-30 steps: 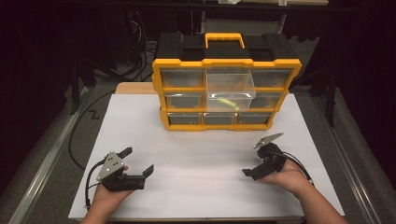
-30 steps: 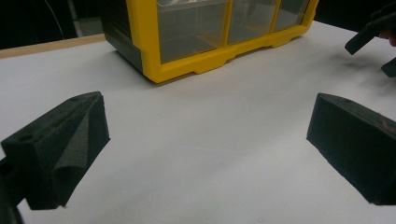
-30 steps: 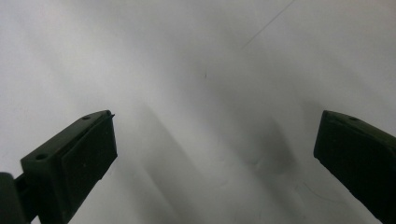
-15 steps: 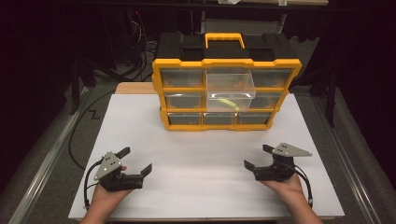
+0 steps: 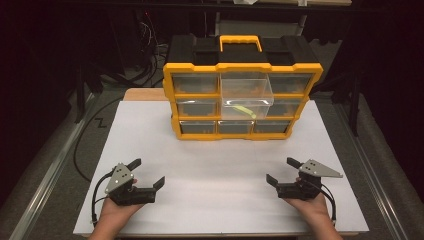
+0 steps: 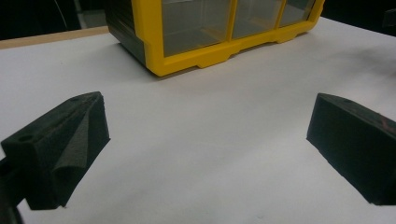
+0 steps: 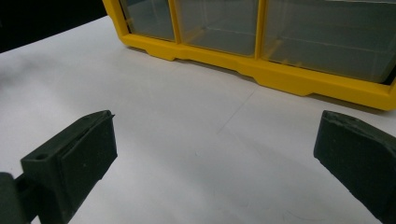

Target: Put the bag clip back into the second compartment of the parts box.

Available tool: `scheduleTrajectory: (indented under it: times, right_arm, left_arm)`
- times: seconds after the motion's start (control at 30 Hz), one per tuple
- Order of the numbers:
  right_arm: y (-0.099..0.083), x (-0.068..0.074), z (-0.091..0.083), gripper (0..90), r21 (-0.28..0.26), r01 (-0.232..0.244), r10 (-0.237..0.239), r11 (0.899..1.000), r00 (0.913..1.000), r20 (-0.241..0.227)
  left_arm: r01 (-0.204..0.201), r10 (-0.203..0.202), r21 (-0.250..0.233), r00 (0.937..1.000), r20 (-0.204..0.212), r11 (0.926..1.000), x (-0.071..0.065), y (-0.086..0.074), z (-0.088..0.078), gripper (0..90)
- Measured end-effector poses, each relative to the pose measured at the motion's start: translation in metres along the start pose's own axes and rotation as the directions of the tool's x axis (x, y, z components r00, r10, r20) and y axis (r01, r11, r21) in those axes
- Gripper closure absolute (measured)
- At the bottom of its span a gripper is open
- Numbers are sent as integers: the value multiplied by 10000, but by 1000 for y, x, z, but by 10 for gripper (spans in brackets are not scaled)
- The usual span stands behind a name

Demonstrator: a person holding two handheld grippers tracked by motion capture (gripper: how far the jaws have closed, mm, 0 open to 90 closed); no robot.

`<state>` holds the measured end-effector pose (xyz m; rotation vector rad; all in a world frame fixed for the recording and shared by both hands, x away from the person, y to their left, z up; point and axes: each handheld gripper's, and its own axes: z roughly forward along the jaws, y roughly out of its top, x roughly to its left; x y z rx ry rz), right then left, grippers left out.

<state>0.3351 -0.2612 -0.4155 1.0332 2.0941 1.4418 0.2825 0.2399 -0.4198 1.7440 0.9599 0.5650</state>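
Jaws of both the left gripper (image 5: 147, 173) and the right gripper (image 5: 281, 171) stood wide and empty, low over the white table (image 5: 210, 165) at its near edge. Within the last second the right gripper had drawn back from mid-table, leaving the pulled-out clear drawer (image 5: 246, 95), holding a yellow-green item (image 5: 243, 108), in the yellow organiser (image 5: 242, 100) well apart and unattended.

Glossy yellow plastic organizer (image 5: 242, 70) w/ clear drawers (image 5: 246, 95); matt white tabletop (image 5: 210, 165).
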Motion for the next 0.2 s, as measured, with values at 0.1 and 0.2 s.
scheduleTrajectory:
  times: [0.1,0.2]
  right_arm:
    - [0,0,0,0,39,92,-93,9999,9999,88]
    - [0,0,1,0,132,100,-103,9999,9998,174]
  left_arm:
    - [103,-103,-15,9999,19,9999,2,0,0,4]
    - [117,-117,-48,9999,41,9999,3,-1,-1,4]
